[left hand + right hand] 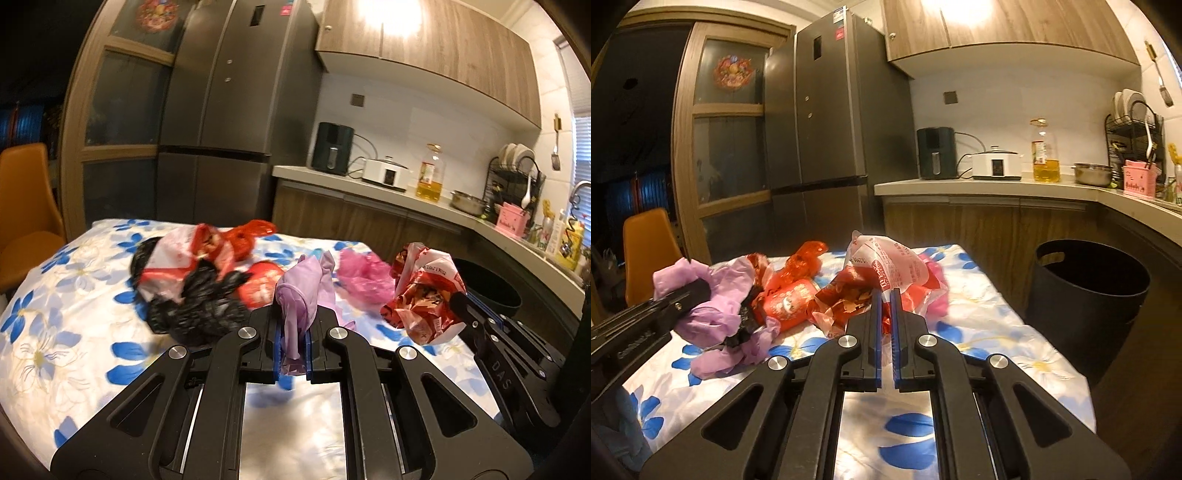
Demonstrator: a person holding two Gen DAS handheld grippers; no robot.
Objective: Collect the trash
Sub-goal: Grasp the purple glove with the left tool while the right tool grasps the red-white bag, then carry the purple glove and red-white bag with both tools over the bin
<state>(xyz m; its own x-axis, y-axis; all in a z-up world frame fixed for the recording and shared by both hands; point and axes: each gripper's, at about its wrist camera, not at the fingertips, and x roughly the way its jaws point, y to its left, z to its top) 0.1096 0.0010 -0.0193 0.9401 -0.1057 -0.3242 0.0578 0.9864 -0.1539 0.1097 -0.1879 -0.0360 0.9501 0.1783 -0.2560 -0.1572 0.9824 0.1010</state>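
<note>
So I've got two pieces of trash in hand. My left gripper [293, 321] is clamped on one purple plastic bag [301, 291], hanging up off the table [55, 332]. My right gripper [885, 295] is pinched nearly closed on one red-and-white wrapper [886, 266], also lifted a bit above the flowered cloth. Still lying on the table I count one black bag [199, 314], one red can [788, 304], one pink bag [364, 277] and a red-and-white bag or two further back, kinda blurry. One black bin [1086, 295] sits on the floor just right of the table.
</note>
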